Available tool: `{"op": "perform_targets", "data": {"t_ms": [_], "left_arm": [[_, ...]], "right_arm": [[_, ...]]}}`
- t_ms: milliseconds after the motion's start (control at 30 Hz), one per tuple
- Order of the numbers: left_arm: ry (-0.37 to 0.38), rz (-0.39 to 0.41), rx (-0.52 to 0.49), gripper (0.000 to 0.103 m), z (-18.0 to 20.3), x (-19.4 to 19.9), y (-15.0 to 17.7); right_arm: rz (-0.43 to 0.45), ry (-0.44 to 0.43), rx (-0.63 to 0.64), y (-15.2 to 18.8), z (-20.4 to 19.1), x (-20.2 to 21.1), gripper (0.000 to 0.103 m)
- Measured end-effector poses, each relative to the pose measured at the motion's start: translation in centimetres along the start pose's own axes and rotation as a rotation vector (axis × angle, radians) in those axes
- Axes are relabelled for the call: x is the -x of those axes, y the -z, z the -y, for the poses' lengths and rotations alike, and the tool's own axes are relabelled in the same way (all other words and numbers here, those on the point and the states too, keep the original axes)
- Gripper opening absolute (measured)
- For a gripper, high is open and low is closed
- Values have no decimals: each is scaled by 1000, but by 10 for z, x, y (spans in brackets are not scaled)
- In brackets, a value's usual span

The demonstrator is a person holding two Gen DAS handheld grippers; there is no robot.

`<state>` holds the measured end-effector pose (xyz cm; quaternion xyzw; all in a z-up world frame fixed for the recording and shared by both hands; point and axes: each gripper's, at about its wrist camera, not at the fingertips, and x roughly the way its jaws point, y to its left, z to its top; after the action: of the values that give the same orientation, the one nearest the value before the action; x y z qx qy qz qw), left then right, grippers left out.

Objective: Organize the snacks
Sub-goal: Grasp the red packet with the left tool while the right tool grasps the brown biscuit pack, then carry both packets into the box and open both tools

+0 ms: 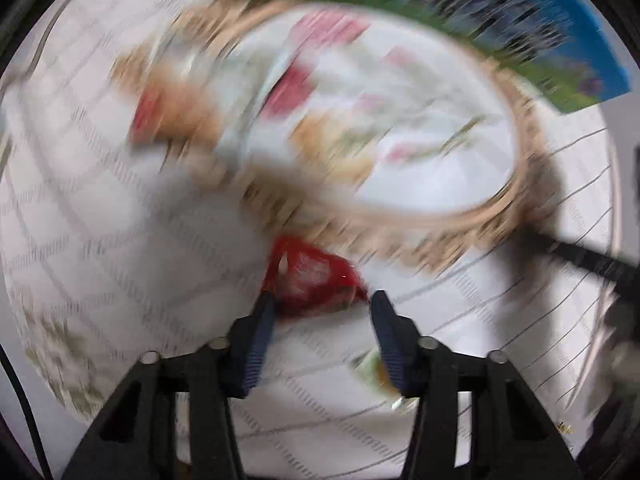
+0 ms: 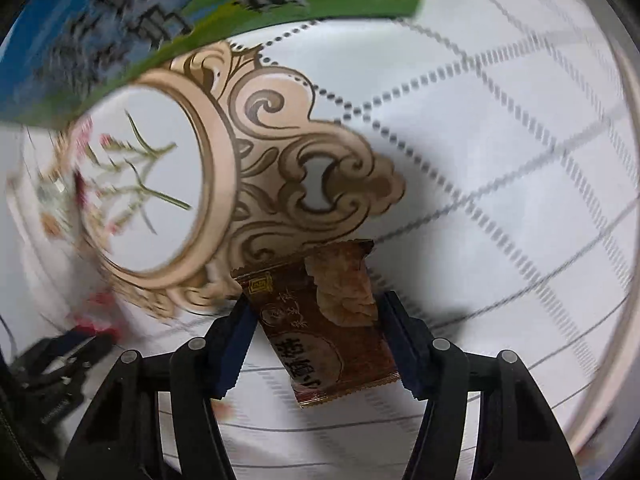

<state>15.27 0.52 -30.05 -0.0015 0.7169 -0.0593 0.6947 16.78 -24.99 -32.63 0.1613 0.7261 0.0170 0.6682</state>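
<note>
Two tongs working | step: pickup of snacks | left tongs [image 1: 322, 300] straddle red packet [image 1: 314, 280], lower centre, grip uncertain through blur | right tongs [image 2: 314, 308] clamped on brown packet [image 2: 320, 320], lower centre, on tabletop [image 2: 500, 140] | next: lift, carry to blue-green box [image 2: 120, 28].

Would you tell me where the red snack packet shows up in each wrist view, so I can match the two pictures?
Left wrist: red snack packet low centre, just ahead of the left gripper, blurred.
Right wrist: lower left edge, a blurred red patch above the other gripper's black frame.
Shared landmark: the tan oval frame printed on the tablecloth.
</note>
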Motion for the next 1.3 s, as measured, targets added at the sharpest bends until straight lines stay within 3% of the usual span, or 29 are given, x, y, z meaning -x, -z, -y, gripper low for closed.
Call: {"op": "perform_targets", "data": {"t_ms": [100,167,267,333,467,633,767,867,933,1000,1133,1300], "left_arm": [[-2,31,-52,43,22,-1,-24],[33,-4,-67,43,28,-9,-36],[96,-8,-35,47,17,0,-51],[104,-10,-17,54,-3,8,-53],[115,-39,9,60,-31,8,-44],[120,-120,37,60,-43,-12,-33],[125,-149,38,60,-31,-36,-38],[85,-138,19,57,-26,-46,-38],[43,-124,-10,49,-16,-50,-29],[34,-121,-19,45,-12,-49,-25],[35,-111,-21,40,8,-46,-11],[51,-92,-28,38,5,-29,-15]], "right_arm": [[4,-86,-106,5,6,-1,65],[-9,-107,-127,5,4,-2,65],[1,-65,-80,7,-3,5,71],[29,-21,-23,17,-14,11,87],[35,23,19,15,-17,7,87],[26,37,7,23,-32,-7,87],[34,56,7,24,-33,-13,87],[62,75,-1,41,-30,-19,82],[78,98,-1,50,-41,-25,68],[92,115,9,49,-52,-27,61],[110,136,29,43,-63,-27,58],[121,74,11,51,-74,-12,58]]}}
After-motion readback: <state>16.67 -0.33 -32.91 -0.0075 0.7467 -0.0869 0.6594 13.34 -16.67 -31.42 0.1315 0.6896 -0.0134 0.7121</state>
